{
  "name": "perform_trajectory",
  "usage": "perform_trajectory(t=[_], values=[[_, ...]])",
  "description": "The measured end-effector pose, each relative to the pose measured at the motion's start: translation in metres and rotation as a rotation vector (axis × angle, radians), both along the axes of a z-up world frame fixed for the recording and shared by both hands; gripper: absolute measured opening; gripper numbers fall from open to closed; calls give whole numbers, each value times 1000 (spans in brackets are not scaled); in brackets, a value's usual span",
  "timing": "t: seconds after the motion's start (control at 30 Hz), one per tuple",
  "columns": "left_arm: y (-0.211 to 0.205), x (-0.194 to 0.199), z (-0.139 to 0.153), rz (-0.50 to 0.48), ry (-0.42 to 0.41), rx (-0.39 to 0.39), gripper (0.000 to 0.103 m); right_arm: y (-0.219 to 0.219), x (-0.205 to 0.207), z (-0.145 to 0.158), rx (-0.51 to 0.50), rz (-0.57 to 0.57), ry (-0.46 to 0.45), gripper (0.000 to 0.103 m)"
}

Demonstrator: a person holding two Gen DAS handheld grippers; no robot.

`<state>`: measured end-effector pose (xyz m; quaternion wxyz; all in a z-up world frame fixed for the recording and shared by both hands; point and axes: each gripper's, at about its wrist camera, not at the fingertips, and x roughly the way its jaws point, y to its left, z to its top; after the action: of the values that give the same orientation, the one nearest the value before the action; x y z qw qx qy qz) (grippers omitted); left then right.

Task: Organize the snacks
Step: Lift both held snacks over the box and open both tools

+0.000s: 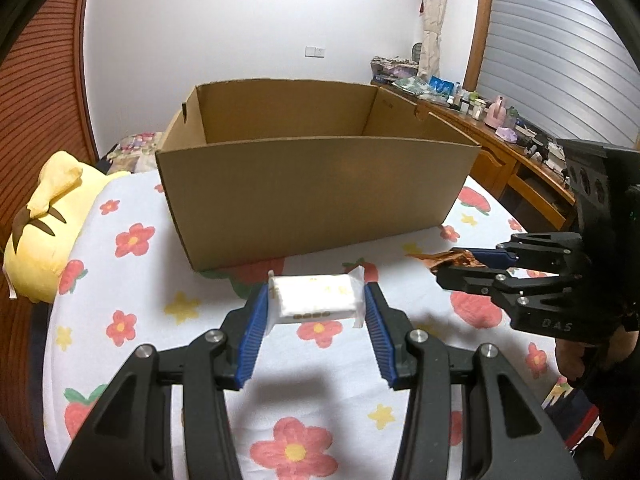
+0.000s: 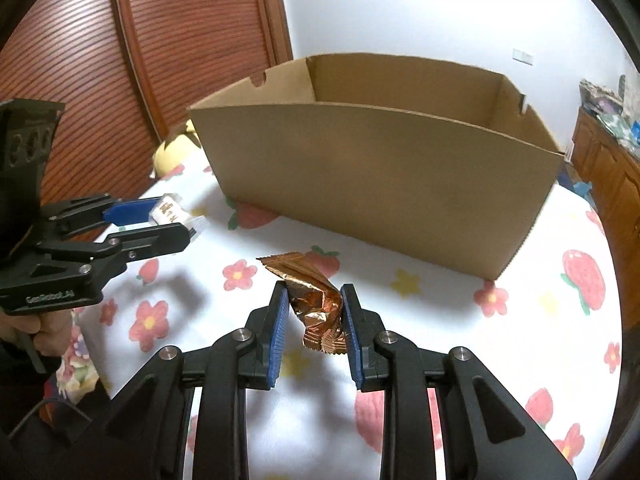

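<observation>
An open cardboard box [image 1: 312, 196] stands on the flowered sheet; it also shows in the right wrist view [image 2: 380, 184]. My left gripper [image 1: 316, 300] is shut on a white snack pack [image 1: 316, 300], held above the sheet just in front of the box; the pack also shows in the right wrist view [image 2: 170, 212]. My right gripper [image 2: 314, 304] is shut on a crumpled copper foil snack [image 2: 316, 300], held above the sheet in front of the box. In the left wrist view the right gripper [image 1: 452, 266] is at the right, with the foil snack [image 1: 440, 258] in it.
A yellow plush toy [image 1: 48, 232] lies at the left of the bed. A wooden desk [image 1: 520, 160] with many small items runs along the right. The flowered sheet [image 1: 132, 280] spreads around the box. A red slatted door [image 2: 100, 80] stands behind.
</observation>
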<state>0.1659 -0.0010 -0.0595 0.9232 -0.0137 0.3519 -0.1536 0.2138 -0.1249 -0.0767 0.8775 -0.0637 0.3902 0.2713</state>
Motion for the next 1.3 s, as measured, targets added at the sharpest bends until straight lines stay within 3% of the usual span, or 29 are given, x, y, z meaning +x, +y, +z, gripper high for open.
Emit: perform_trajectory(t=[0.67, 1.07, 1.3], values=[[-14, -2, 33, -8, -86, 6, 47, -32, -12, 39, 65, -75, -103, 25], [-16, 27, 60, 2, -149, 21, 47, -26, 10, 76, 62, -53, -201, 25], [-18, 55, 70, 5, -171, 39, 47, -22, 32, 80, 54, -46, -217, 25]])
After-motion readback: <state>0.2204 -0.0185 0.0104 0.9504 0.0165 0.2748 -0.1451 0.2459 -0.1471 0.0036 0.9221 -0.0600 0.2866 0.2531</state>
